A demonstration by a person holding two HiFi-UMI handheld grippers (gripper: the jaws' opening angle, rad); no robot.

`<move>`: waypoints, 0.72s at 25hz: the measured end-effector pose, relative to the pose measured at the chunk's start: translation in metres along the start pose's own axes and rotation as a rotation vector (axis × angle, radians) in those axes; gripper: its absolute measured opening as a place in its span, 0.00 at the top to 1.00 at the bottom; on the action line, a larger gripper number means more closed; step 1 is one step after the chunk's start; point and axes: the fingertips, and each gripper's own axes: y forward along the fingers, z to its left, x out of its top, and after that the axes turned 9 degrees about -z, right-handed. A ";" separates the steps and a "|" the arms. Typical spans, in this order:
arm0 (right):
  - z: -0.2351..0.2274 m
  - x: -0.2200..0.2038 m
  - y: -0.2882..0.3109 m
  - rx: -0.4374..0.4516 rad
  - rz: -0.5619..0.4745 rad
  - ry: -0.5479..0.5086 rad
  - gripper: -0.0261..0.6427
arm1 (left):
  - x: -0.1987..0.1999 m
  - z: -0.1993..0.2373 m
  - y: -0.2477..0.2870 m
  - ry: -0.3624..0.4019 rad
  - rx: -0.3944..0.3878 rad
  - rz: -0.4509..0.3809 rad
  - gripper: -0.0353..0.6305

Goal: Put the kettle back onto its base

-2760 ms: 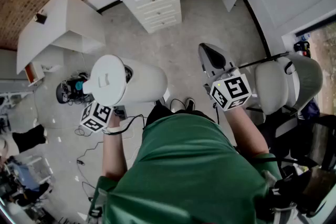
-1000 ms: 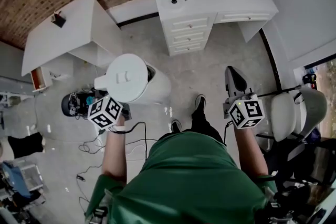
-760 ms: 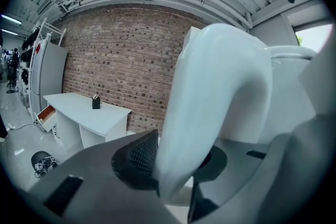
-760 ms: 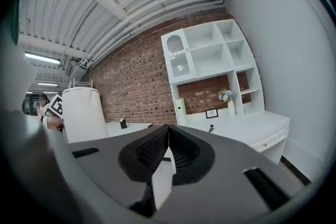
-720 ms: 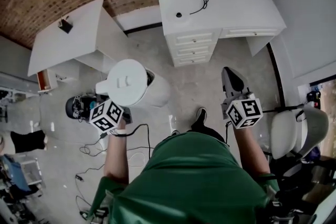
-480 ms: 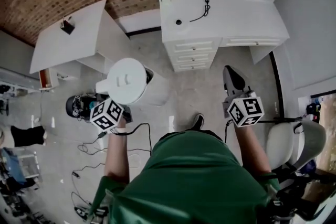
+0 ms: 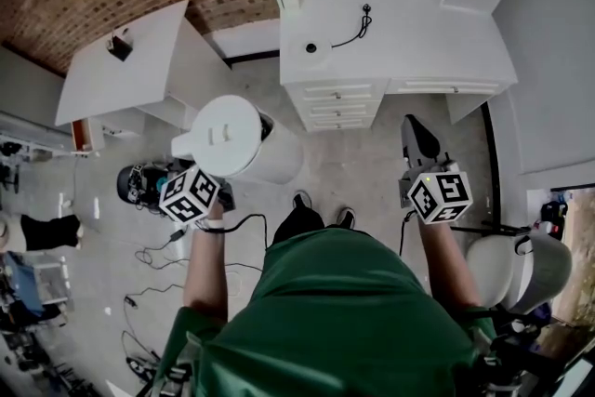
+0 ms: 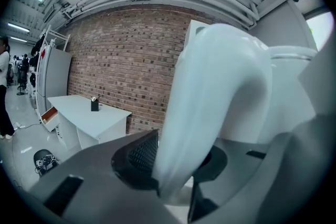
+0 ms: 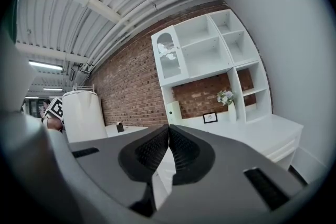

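White kettle (image 7: 237, 139) aloft, base (image 7: 313, 51) on the bench (image 7: 418, 23)
Upright, lid shut, the kettle hangs at 10 o'clock, its handle (image 8: 210, 113) clamped in the left tongs (image 8: 176, 165); the small round base lies at 12 o'clock.

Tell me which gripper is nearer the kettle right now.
Left. The left gripper is clamped on the handle of the white kettle, holding it up. The right gripper, shut and empty, hangs off to the kettle's right, clear of it.

Left claw (image 7: 206, 189) holds the white kettle (image 7: 232, 139) aloft before the desk (image 7: 418, 37).
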 end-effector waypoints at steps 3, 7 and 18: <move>-0.011 -0.002 0.011 -0.012 0.003 0.005 0.93 | 0.001 -0.007 0.020 0.008 -0.012 0.004 0.75; -0.022 -0.002 0.030 -0.031 0.004 -0.004 0.93 | 0.001 -0.010 0.055 0.015 -0.036 0.007 0.75; -0.061 -0.003 0.119 -0.146 0.019 -0.029 0.93 | 0.008 -0.013 0.200 0.035 -0.123 0.011 0.75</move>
